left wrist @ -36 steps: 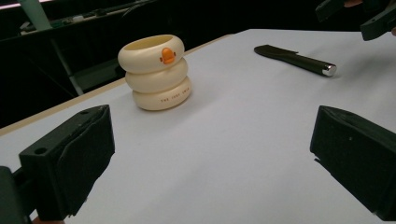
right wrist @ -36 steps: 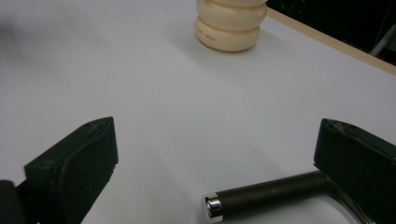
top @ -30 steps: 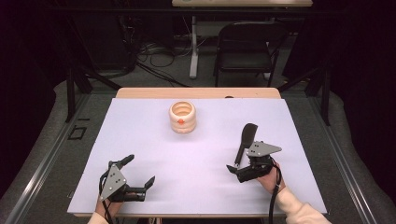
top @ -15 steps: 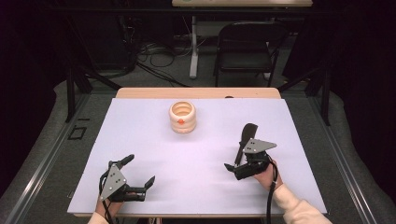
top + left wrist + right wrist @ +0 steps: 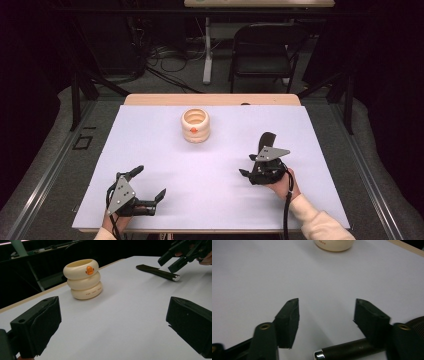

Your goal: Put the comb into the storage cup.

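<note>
A cream cup (image 5: 195, 126) shaped like three stacked rings, with an orange mark, stands at the table's far middle. It appears closer in the left gripper view (image 5: 83, 280). A black brush (image 5: 265, 142) with a dark, silver-capped handle (image 5: 344, 350) lies flat at the right. My right gripper (image 5: 247, 165) hovers over that handle. Its jaws have just been closing and stand half apart (image 5: 327, 312); the handle lies low by the right jaw, and no pad presses on it. My left gripper (image 5: 150, 181) rests near the front left edge, jaws wide open (image 5: 112, 322) and holding nothing.
The white table sheet (image 5: 150, 145) spreads between cup and grippers. A wooden table edge (image 5: 210, 99) runs along the far side. Beyond it stand a folding chair (image 5: 262, 47) and floor cables. In the left gripper view the brush (image 5: 157, 272) lies under the other gripper (image 5: 185, 252).
My right gripper has shifted slightly left over the brush handle and its jaws have narrowed. The left gripper, cup and brush have stayed put.
</note>
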